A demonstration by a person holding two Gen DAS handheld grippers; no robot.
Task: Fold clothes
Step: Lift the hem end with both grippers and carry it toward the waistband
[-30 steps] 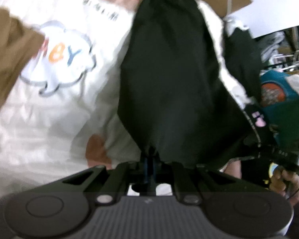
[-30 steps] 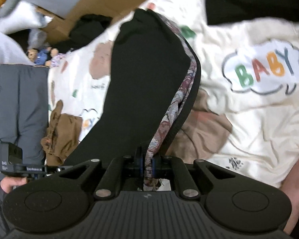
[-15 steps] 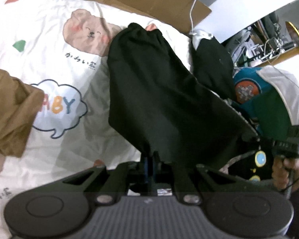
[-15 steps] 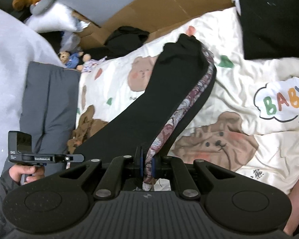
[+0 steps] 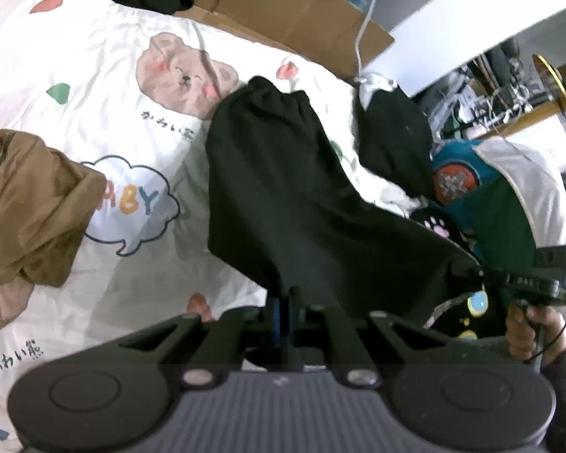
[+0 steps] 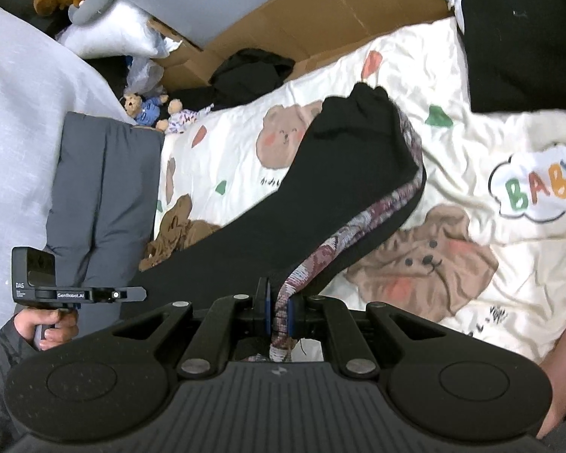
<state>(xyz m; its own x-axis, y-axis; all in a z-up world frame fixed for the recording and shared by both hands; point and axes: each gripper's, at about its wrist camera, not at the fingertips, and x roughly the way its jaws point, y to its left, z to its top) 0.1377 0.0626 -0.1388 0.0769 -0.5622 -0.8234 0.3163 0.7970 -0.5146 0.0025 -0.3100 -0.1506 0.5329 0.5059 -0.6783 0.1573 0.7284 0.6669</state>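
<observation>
Left wrist view: the left gripper [image 5: 282, 302] is clamped on the black garment's [image 5: 283, 196] edge, soft cloth sagging onto the bedsheet [image 5: 94, 56]. Right wrist view: the right gripper [image 6: 277, 311] pinches the patterned trim [image 6: 358, 226], a firmer handhold.

My fingers [image 6: 268, 311] have blue pads and pinch a black fabric garment [image 6: 343, 173] edged with a maroon-and-white woven band [image 6: 362, 226]. Below lies a cream bedsheet [image 5: 105, 60] printed with brown bears, beside a crumpled tan-brown cloth [image 5: 30, 204].
</observation>
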